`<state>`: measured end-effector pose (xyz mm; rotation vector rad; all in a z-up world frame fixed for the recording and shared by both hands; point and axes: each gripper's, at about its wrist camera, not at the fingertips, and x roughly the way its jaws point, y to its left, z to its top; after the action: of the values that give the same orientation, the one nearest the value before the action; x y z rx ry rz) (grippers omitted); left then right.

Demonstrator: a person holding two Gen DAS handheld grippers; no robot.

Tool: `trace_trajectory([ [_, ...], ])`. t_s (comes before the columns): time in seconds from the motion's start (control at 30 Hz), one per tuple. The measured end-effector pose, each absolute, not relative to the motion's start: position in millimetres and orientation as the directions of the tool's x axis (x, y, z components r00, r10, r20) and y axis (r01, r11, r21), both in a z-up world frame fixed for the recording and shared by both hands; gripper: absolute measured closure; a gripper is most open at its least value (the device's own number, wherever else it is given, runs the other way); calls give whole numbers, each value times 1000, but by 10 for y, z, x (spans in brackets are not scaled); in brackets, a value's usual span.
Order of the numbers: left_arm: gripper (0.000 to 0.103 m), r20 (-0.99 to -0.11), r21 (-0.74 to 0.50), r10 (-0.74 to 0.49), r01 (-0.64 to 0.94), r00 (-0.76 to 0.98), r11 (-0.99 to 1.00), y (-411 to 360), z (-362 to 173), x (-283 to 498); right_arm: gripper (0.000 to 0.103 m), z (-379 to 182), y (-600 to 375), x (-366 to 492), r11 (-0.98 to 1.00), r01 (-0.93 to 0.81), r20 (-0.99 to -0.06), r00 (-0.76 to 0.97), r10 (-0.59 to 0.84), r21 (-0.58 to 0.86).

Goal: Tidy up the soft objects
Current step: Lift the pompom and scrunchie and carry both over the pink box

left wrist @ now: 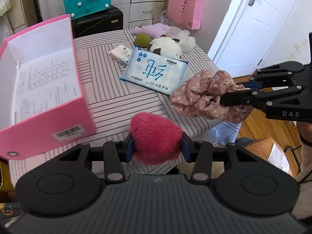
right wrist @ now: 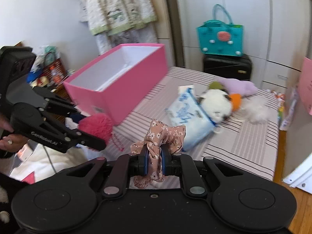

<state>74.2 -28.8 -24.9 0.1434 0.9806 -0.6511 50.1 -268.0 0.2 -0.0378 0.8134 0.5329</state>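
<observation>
Pink fluff is filling the space between the pads of my left hand-held gripper (left wrist: 157, 145): I am holding a fuzzy pink pompom (left wrist: 156, 136) there, squeezed from both sides, above the near edge of the striped worktop (left wrist: 117, 97). My right hand-held gripper (right wrist: 153, 160) is nearly closed and is pinching a floral scrunchie (right wrist: 159, 136), its gathered fabric bunching out above and below the blue pads, off the near right edge of the worktop.

To the left, an open pink box (left wrist: 39, 132) is sitting on the worktop, its white inside showing printed paper on the bottom. Just beyond the scrunchie, toward the middle, a blue pack of wet wipes (left wrist: 154, 72) is lying flat, with a smaller white tissue pack (left wrist: 120, 54) touching its far left corner. Behind those, a white plush toy (left wrist: 165, 47) is resting against a green soft piece (left wrist: 142, 40), a lilac plush (left wrist: 152, 29) and a wispy white mesh puff (left wrist: 186, 39) at the far right.

Beyond the far edge of the worktop, a teal bag (left wrist: 86, 0) is standing on a black suitcase (left wrist: 97, 22), and a pink paper bag (left wrist: 184, 9) is hanging farther right, near a white door (left wrist: 251, 29).
</observation>
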Motion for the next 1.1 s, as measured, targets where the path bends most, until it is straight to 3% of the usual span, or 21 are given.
trace_trajectory([
  [0.63, 57, -776, -138, -417, 517, 473, 845, 430, 184, 803, 88, 366, -1847, 909, 701, -681, -716, 379, 586, 214],
  [0.83, 57, -731, -86, -404, 514, 550, 854, 571, 372, 1018, 88, 514, -1719, 1175, 685, -708, -667, 429, 609, 170],
  [1.1, 57, -703, -115, -405, 468, 584, 876, 658, 360, 1657, 88, 544, -1573, 1655, 722, -684, -570, 554, 606, 102],
])
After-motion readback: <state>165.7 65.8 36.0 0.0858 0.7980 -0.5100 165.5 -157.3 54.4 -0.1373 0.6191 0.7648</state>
